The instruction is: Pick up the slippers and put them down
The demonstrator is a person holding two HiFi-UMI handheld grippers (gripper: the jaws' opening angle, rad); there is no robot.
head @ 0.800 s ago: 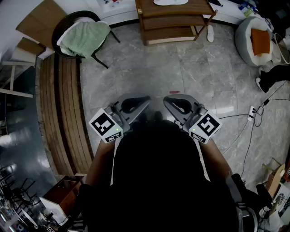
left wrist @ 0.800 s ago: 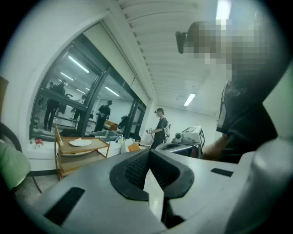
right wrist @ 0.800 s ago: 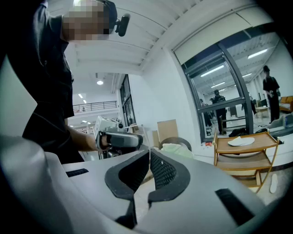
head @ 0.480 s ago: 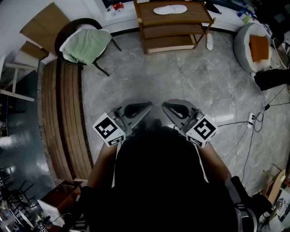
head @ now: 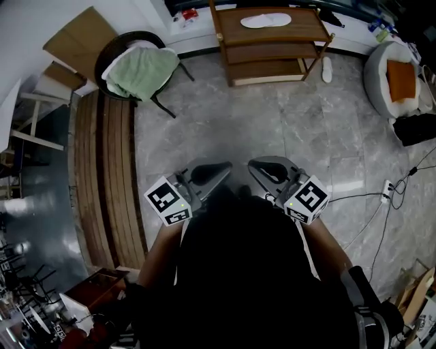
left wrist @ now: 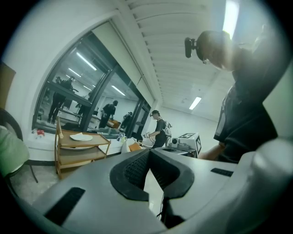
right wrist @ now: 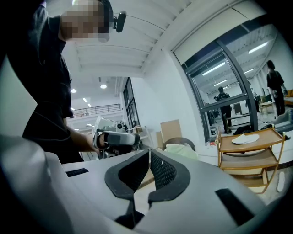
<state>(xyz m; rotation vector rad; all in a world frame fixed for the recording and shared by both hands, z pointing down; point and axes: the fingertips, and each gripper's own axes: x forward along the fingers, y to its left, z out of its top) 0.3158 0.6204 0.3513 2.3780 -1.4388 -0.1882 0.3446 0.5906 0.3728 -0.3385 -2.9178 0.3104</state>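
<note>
One white slipper lies on the top board of a wooden shelf rack at the far side of the room. A second white slipper lies on the floor by the rack's right leg. My left gripper and right gripper are held side by side close to my body, far from the rack. Both are shut with nothing between the pads. The right gripper view shows the shelf slipper and the floor slipper. The left gripper view shows the shelf slipper.
A chair draped with a green cloth stands at the back left beside a cardboard sheet. A strip of wooden planks runs along the left. A grey cushion seat with an orange pillow and floor cables are at right.
Both grippers stay shut and together in front of my body. The head view has shifted, so the rack and chair sit slightly lower and further right in the picture.
</note>
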